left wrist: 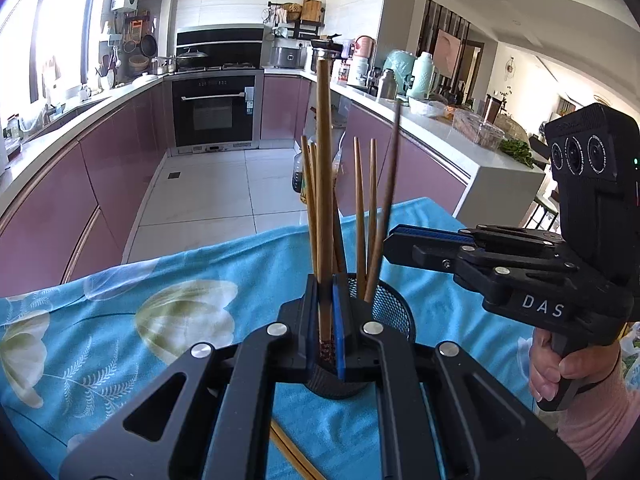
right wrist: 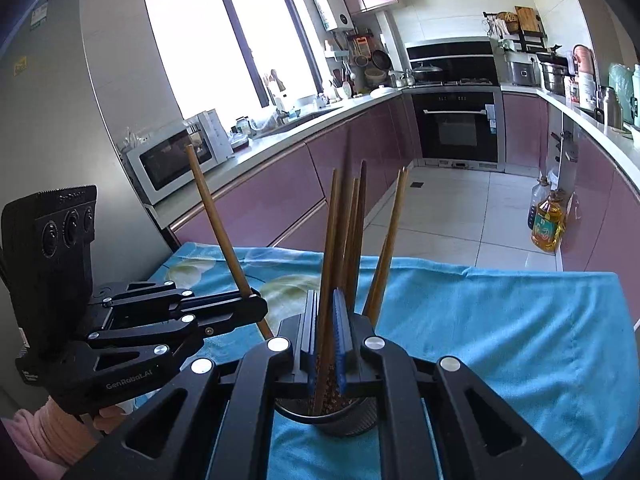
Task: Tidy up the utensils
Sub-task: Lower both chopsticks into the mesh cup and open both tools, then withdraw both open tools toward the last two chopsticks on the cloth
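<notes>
Several chopsticks stand in the cup (left wrist: 394, 312); both grippers (left wrist: 325, 316) (right wrist: 325, 320) each clamp one chopstick above it; a pair (left wrist: 294, 456) lies near.

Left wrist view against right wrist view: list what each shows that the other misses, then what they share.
Only the left wrist view shows loose chopsticks lying on the cloth and greens on the counter. Only the right wrist view shows the microwave and an oil bottle on the floor. Both show the mesh holder of upright chopsticks, the blue floral cloth, the oven, and each gripper, left gripper and right gripper, shut on a chopstick.
</notes>
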The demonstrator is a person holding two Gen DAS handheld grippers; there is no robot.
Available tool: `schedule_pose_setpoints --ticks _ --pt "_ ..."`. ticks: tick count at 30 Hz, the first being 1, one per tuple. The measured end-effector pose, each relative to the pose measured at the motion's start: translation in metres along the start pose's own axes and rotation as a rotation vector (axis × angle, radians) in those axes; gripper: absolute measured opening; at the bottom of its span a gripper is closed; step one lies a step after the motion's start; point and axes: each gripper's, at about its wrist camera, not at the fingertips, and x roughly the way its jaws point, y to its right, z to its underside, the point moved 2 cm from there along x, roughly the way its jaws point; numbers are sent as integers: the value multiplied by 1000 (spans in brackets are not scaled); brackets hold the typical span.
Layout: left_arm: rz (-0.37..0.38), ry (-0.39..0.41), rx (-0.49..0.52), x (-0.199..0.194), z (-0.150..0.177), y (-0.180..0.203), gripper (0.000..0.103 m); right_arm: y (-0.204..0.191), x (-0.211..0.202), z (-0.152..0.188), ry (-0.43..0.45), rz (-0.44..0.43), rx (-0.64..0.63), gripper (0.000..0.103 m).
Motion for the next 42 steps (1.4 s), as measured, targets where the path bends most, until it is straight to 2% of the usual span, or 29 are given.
schedule_pose_setpoints --ticks 8,12,19,22,24,26,29,31,37,42 --pt "2 -36 -20 19 11 -8 8 3 5 10 -16 13 19 9" --pt "-3 -21 -38 14 16 -12 13 1 1 14 -8 16 20 20" --pt "-50 29 -86 -7 36 -26 35 -10 -11 27 12 3 -6 34" --pt "-83 53 -115 -21 48 -36 49 -19 -21 35 21 -12 -33 45" --pt "-116 57 -124 -29 58 -42 51 -27 -25 44 13 -31 -54 53" --pt "-150 49 -132 -34 69 -49 66 -34 -23 53 -9 -45 -71 57" --pt "-188 38 -144 -42 89 -58 73 -46 -13 74 -65 -48 -99 59" --pt "-219 29 -148 -45 104 -62 85 -51 -1 89 -111 -44 -101 60" --pt "-287 -4 -142 -47 139 -66 91 -63 30 125 -219 -48 -79 61" --pt "-312 -25 -148 -45 155 -64 91 -72 40 136 -244 -25 -87 60"
